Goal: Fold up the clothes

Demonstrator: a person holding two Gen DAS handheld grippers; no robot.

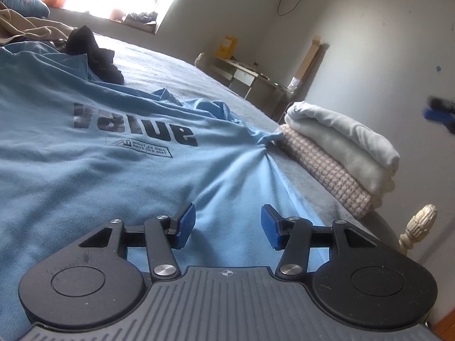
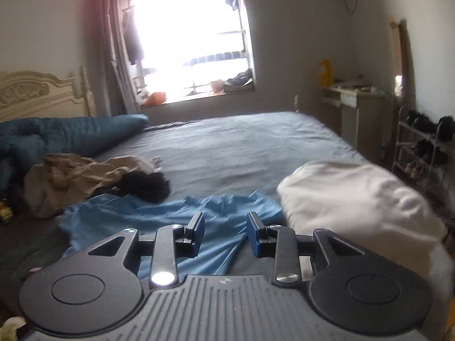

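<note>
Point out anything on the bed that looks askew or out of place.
The blue T-shirt is spread out, but its edge nearest the folded stack is bunched into a twisted knot of wrinkles. A black garment lies crumpled at its far edge.

Each hand-held gripper, left (image 1: 228, 226) and right (image 2: 225, 234), has a ribbed grey body with a small crosshair mark, two round black discs, black linkage arms with silver screws, and blue fingertip pads (image 1: 186, 224), possibly rubber.
</note>
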